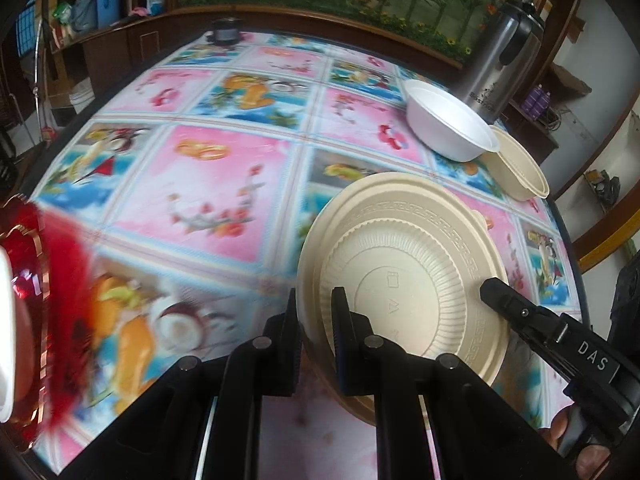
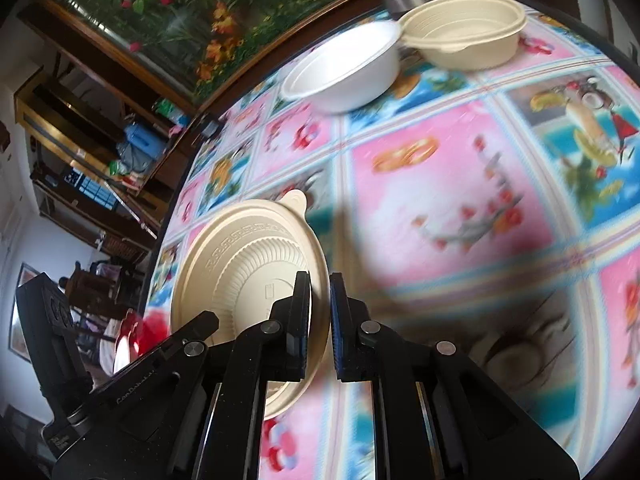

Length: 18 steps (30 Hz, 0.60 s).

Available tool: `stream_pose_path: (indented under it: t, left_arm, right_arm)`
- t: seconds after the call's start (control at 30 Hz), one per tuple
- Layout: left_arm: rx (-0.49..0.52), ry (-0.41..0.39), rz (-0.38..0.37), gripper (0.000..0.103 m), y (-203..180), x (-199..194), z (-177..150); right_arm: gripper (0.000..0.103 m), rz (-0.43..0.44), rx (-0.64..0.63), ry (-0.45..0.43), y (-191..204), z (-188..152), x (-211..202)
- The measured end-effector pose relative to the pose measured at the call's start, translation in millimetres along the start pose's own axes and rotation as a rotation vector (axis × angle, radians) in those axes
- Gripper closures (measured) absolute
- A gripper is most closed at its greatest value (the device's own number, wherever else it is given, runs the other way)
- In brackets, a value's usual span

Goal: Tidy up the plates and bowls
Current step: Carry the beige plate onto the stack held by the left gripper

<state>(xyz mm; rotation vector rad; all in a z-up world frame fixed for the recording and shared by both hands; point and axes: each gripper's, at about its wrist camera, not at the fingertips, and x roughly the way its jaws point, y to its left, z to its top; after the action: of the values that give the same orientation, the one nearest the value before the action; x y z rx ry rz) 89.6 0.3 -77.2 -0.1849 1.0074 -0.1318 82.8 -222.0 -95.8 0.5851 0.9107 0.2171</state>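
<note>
Cream lid (image 1: 404, 276), round, ribbed centre, key-pattern band, small rim tab.

Right tool (image 2: 320, 320) clamped on the rim of a round beige ribbed plastic plate (image 2: 240, 256), held tilted above the colourful fruit-print bench (image 2: 440, 200). Left tool (image 2: 200, 320) gripping the opposite edge. Farther off, white foam bowl (image 2: 344, 68) touching beige plastic bowl (image 2: 468, 36).
</note>
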Motion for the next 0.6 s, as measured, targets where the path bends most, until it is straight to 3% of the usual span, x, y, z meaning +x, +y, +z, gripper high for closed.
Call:
stream_pose_path:
  t: [0.27, 0.6]
  left_arm:
    - [-0.035, -0.064, 0.013, 0.091, 41.1, -42.0, -14.5]
    - [-0.153, -0.196, 0.064, 0.091, 118.5, -113.9, -18.3]
  right_arm:
    - [0.094, 0.024, -0.095, 0.011, 49.5, -22.8, -9.6]
    - [0.094, 0.128, -0.239, 0.046, 143.5, -47.7, 0.6]
